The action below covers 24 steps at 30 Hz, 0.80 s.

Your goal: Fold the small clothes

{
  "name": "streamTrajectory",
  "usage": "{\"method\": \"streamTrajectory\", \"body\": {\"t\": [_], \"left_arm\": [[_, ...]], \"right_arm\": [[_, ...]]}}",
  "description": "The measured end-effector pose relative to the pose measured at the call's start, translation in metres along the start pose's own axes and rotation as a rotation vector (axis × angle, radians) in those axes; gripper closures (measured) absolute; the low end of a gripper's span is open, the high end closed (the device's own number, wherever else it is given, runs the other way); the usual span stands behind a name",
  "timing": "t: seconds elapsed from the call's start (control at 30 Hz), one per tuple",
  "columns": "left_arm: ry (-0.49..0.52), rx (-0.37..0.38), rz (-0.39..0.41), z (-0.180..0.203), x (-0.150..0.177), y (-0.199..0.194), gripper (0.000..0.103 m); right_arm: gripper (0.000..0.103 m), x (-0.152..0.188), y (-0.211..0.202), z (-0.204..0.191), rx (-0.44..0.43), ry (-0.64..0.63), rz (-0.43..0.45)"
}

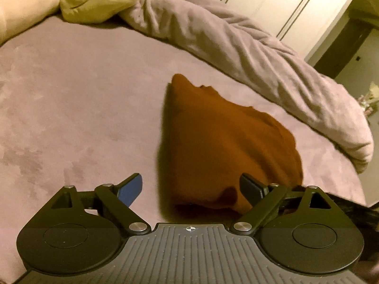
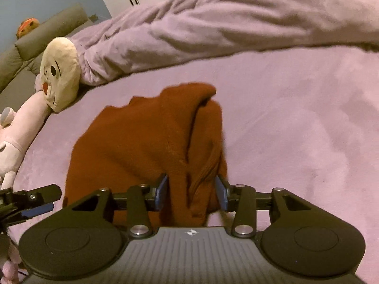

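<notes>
Left gripper (image 1: 190, 189): standing wide at the bottom of the left wrist view, gripping nothing; its right finger is overlapping the near edge of the rust-brown garment (image 1: 227, 146), its left finger is sitting over bare sheet.
Garment: lying bunched at centre frame on the mauve bed sheet (image 1: 71, 99), tapering toward the upper middle of the left view; in the right wrist view a thick lengthwise fold is running up its right side.
Right gripper (image 2: 192, 193): standing at a narrow gap around the near end of that fold, the cloth filling the gap; whether the pads are pressing on it I cannot tell.
Doing the step well: I judge the right gripper should be catching all layers of the fold at the hem, while the left one is taking the free edge, so that the cloth is being carried over flat.
Plush toy (image 2: 60, 73): lying at the upper left, clear of the garment.
Rumpled duvet (image 2: 213, 23): running across the top of both views; probably limiting room for spreading the garment away from the person.
</notes>
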<state>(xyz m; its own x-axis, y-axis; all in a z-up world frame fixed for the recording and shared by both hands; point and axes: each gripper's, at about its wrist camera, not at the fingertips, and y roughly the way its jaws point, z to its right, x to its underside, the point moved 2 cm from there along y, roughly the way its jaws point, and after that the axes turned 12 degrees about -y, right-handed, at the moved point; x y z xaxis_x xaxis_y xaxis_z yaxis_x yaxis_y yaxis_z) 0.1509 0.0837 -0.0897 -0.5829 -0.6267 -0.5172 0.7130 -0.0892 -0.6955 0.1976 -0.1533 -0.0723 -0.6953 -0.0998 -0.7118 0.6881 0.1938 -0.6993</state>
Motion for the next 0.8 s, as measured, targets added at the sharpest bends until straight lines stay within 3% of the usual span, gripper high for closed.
{"method": "streamTrajectory", "body": {"t": [0.17,0.23,0.27,0.37,0.53,0.67,0.8], "left_arm": [[-0.036,0.014,-0.004,-0.004,-0.002,-0.001,0.01],[-0.069,0.069,-0.021,-0.01,-0.003,-0.002,0.01],[-0.087,0.107,-0.031,-0.015,-0.002,-0.003,0.009],[-0.1,0.16,-0.069,-0.029,0.004,-0.001,0.009],[-0.145,0.217,-0.134,-0.037,0.016,0.016,0.009],[-0.175,0.223,-0.133,-0.034,0.013,0.031,0.009],[-0.221,0.256,-0.244,-0.027,0.012,0.05,0.016]], "right_arm": [[0.061,-0.008,-0.019,-0.001,-0.03,0.016,0.06],[0.061,-0.012,-0.019,0.002,-0.066,0.051,0.067],[0.058,-0.011,-0.018,0.006,-0.088,0.086,0.064],[0.032,0.002,-0.011,0.026,-0.157,0.192,0.052],[0.027,0.04,0.013,0.064,-0.293,0.46,0.036],[0.013,0.044,0.032,0.071,-0.395,0.522,0.075],[0.012,0.033,0.046,0.061,-0.482,0.539,0.026]]}}
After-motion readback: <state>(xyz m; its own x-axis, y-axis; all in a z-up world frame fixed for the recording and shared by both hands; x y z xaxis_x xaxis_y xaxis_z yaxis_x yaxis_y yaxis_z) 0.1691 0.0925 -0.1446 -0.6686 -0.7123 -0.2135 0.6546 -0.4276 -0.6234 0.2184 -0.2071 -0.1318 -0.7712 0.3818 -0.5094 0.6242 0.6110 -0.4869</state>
